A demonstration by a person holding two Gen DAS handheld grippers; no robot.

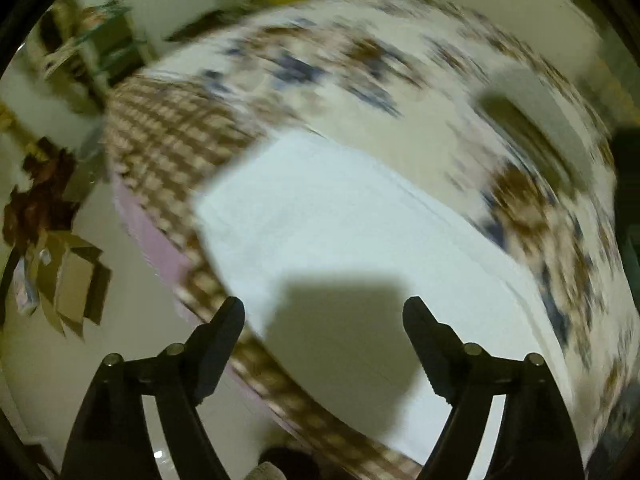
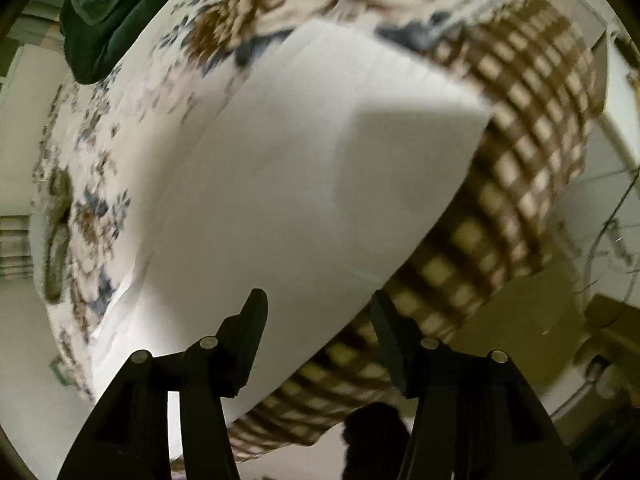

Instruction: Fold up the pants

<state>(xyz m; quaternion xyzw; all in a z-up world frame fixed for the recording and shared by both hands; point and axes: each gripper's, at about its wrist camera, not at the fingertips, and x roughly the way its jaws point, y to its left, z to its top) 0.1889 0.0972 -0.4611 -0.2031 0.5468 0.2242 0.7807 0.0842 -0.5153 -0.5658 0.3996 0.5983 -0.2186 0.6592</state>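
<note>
White pants (image 1: 340, 220) lie flat on a bed with a floral sheet (image 1: 360, 64); both views are motion-blurred. In the left wrist view my left gripper (image 1: 324, 312) is open and empty, hovering above the near part of the pants, its shadow falling on the cloth. In the right wrist view the pants (image 2: 300, 152) fill the middle. My right gripper (image 2: 318, 304) is open and empty above their near edge, by the bed's checked border (image 2: 520, 152).
A checked brown border (image 1: 168, 136) runs along the bed's edge. A dark green cloth (image 2: 108, 12) lies at the far side of the bed. Cardboard boxes (image 1: 68, 280) and a shelf (image 1: 112, 44) stand on the floor beside the bed.
</note>
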